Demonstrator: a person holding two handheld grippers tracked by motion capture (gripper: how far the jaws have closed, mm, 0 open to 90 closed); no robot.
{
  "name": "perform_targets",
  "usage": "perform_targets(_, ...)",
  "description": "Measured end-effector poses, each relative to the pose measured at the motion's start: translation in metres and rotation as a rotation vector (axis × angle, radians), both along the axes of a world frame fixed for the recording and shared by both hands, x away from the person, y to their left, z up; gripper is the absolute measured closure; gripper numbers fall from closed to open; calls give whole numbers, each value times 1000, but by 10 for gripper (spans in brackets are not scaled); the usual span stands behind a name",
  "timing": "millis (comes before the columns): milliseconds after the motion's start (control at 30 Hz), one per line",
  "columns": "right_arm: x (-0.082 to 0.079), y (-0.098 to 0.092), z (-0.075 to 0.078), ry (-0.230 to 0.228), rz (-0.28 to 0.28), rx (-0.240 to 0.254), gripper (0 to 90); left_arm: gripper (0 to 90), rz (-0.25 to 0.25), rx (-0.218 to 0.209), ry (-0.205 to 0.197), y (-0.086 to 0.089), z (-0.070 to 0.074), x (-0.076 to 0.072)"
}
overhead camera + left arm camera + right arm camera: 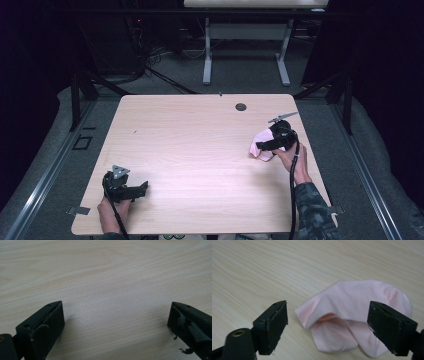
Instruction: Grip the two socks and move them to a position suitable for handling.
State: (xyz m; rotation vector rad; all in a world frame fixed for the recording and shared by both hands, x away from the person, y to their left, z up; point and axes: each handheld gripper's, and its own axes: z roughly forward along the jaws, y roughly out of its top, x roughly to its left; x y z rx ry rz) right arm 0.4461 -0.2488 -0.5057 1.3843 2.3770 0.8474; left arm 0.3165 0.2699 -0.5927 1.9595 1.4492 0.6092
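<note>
- Nearest the person's edge, the left gripper (131, 190) rests low at the worktop's (200, 150) near-left part, its 2 jaws spread wide with nothing but bare wood between them; it is well apart from the cloth
- The right gripper (264, 145) is at the right side, just over the pink cloth (352, 315); its jaws stand open, not pressing on anything, with the cloth lying on the wood below and between them, so this hand is plainly the nearer one
- The cloth is soft, crumpled and folded over on itself; its long axis runs roughly across the gap from one jaw toward the other, 1 folded flap pointing toward the camera; a grasp would likely need the jaws to drop straight down onto the raised fold
- The worktop is pale wood grain with a small dark grommet (241, 107) toward the far edge
- Beyond it lie grey floor, cables, and the legs of another table (245, 45) in a dark room
</note>
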Motion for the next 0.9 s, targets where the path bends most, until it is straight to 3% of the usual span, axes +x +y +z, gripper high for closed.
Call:
perform_targets(133, 19, 13, -12, 47, 2, -32, 265, 10, 0, 0, 0, 0, 0, 0)
perform_targets(233, 25, 16, -18, 65, -4, -44, 313, 10, 0, 0, 0, 0, 0, 0)
perform_targets(300, 30, 19, -26, 89, -22, -73, 423, 10, 0, 0, 0, 0, 0, 0)
perform_targets(333, 30, 19, -26, 89, -22, -73, 423, 10, 0, 0, 0, 0, 0, 0)
perform_targets(367, 33, 20, -31, 106, -28, -104, 517, 10, 0, 0, 0, 0, 0, 0)
perform_targets(433, 33, 20, -32, 115, -28, -98, 552, 10, 0, 0, 0, 0, 0, 0)
perform_targets(467, 34, 21, -34, 110, -31, -90, 672, 10, 1, 0, 0, 0, 0, 0)
perform_targets(533, 35, 22, -34, 112, -31, -94, 717, 10, 1, 0, -1, 0, 0, 0)
perform_targets(567, 35, 22, -35, 112, -38, -100, 801, 11, 1, 0, -1, 0, 0, 0)
perform_targets(767, 34, 18, -32, 96, -53, -78, 865, 11, 1, 0, -1, 0, 0, 0)
perform_targets(833, 30, 15, -25, 56, -64, -55, 867, 11, 1, 0, -1, 0, 0, 0)
perform_targets(900, 28, 13, -21, 45, -63, -45, 867, 11, 1, 0, -1, 0, 0, 0)
